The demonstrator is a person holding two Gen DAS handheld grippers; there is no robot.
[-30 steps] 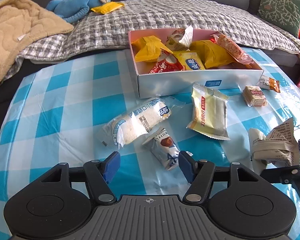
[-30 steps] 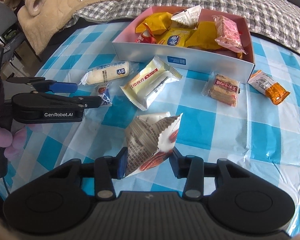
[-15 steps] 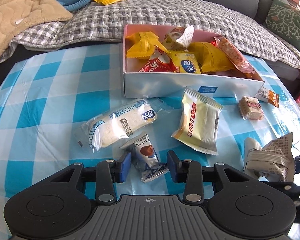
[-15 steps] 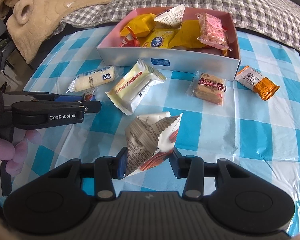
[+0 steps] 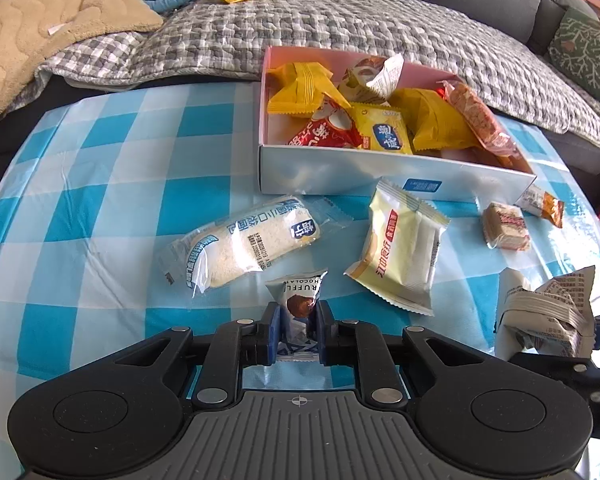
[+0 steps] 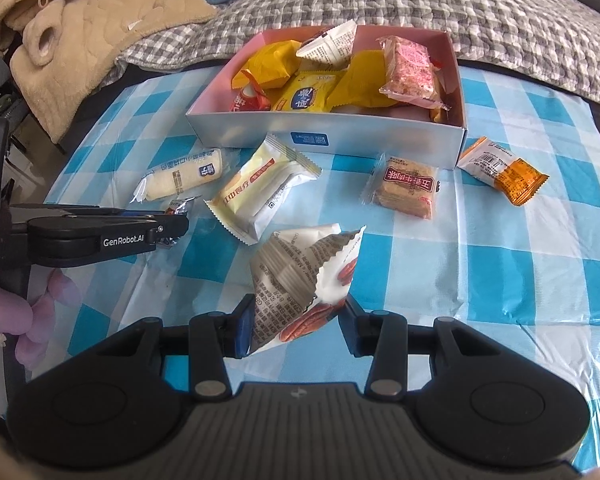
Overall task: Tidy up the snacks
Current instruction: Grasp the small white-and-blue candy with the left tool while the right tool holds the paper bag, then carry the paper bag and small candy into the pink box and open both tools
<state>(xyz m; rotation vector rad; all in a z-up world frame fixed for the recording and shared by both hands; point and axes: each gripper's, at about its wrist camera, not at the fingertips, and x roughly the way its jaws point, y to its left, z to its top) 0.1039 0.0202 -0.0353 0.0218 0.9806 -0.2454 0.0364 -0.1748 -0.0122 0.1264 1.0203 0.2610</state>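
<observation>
My left gripper (image 5: pixel 296 326) is shut on a small truffle chocolate packet (image 5: pixel 299 300) low over the blue checked tablecloth; it also shows in the right wrist view (image 6: pixel 172 222). My right gripper (image 6: pixel 298 320) is shut on a white pecan snack packet (image 6: pixel 300 276), held above the cloth; that packet also shows in the left wrist view (image 5: pixel 548 312). An open white box (image 5: pixel 380 172) with several snacks inside stands farther back; it also shows in the right wrist view (image 6: pixel 332 130).
On the cloth lie a long white roll cake (image 5: pixel 244 246), a cream packet (image 5: pixel 404 252), a brown biscuit pack (image 6: pixel 406 190) and an orange-white packet (image 6: pixel 504 170). A sofa with a grey quilt (image 5: pixel 340 20), beige blanket and blue plush is behind.
My left gripper moved forward and closed on the truffle packet. My right gripper kept its hold on the pecan packet and drew slightly nearer the box.
</observation>
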